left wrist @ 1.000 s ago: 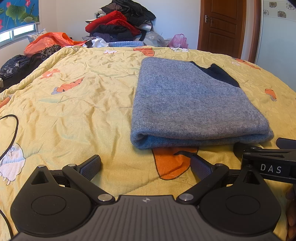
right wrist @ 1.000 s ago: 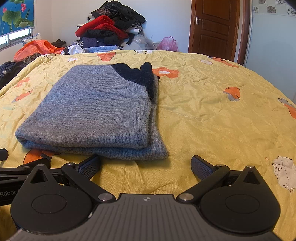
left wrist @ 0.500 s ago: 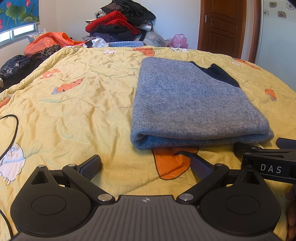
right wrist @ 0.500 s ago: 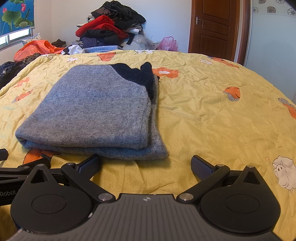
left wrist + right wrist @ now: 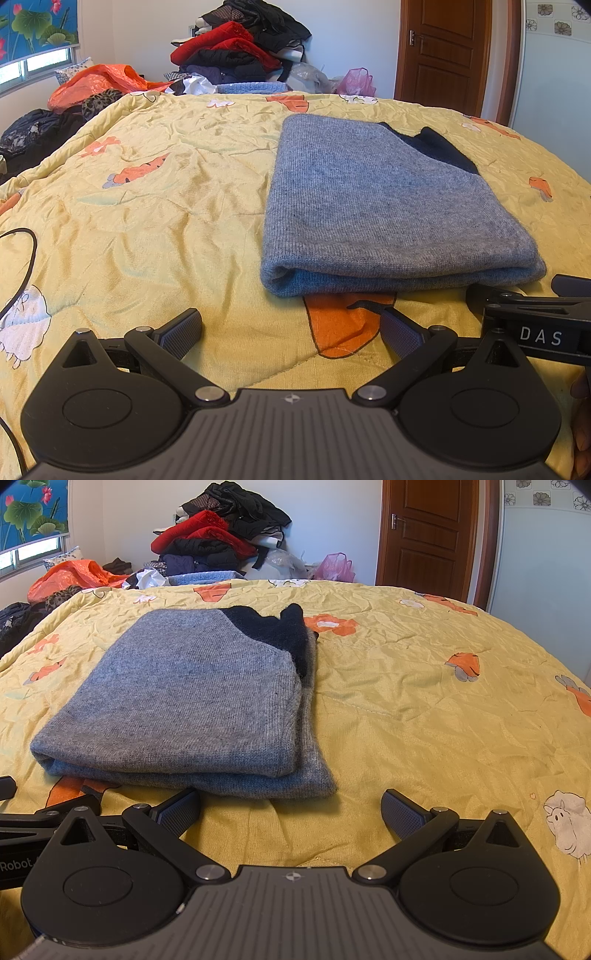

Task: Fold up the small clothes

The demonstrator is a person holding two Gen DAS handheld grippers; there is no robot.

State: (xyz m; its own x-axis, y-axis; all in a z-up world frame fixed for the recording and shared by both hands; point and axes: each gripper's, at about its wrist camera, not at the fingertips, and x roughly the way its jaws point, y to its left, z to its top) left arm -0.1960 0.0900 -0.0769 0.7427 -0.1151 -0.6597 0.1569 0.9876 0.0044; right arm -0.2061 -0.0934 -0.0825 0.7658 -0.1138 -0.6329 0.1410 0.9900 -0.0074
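Observation:
A grey-blue knitted sweater (image 5: 384, 206) lies folded flat on the yellow quilt (image 5: 155, 221), with a dark navy part showing at its far right corner. In the right wrist view the same sweater (image 5: 192, 698) sits ahead and to the left. My left gripper (image 5: 291, 330) is open just short of the sweater's near edge, nothing between its fingers. My right gripper (image 5: 291, 806) is also open, close to the near right corner of the sweater, holding nothing. Each gripper's body shows at the edge of the other's view.
A heap of red, black and dark clothes (image 5: 236, 48) is piled beyond the bed's far edge, with an orange bag (image 5: 99, 83) to its left and a pink bag (image 5: 356, 81) by the wooden door (image 5: 443, 51). A black cable (image 5: 26, 258) lies at the left.

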